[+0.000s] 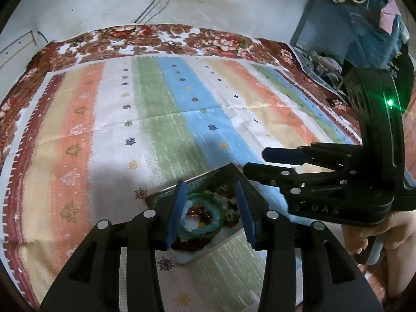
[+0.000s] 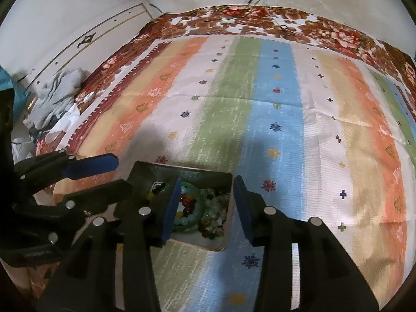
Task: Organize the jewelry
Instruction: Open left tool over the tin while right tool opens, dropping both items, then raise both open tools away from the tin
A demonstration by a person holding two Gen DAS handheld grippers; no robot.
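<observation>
On a striped bedspread [image 2: 273,119], low in both frames, my metal tin [image 2: 145,174] holds all the visible jewelry: beads [image 2: 212,209] and a green bangle [image 1: 219,209]. My left gripper [image 1: 212,214] and right gripper [image 2: 206,206] hover part-open and empty above it; sorting looks nearly done.

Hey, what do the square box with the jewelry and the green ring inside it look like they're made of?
Square grey box: likely thin metal, a tin; dull grey walls with a faint sheen and rounded corners. Green ring, a bangle: looks like glass or glossy plastic; translucent green with a smooth shine. Which one, the pictures leave open.
</observation>
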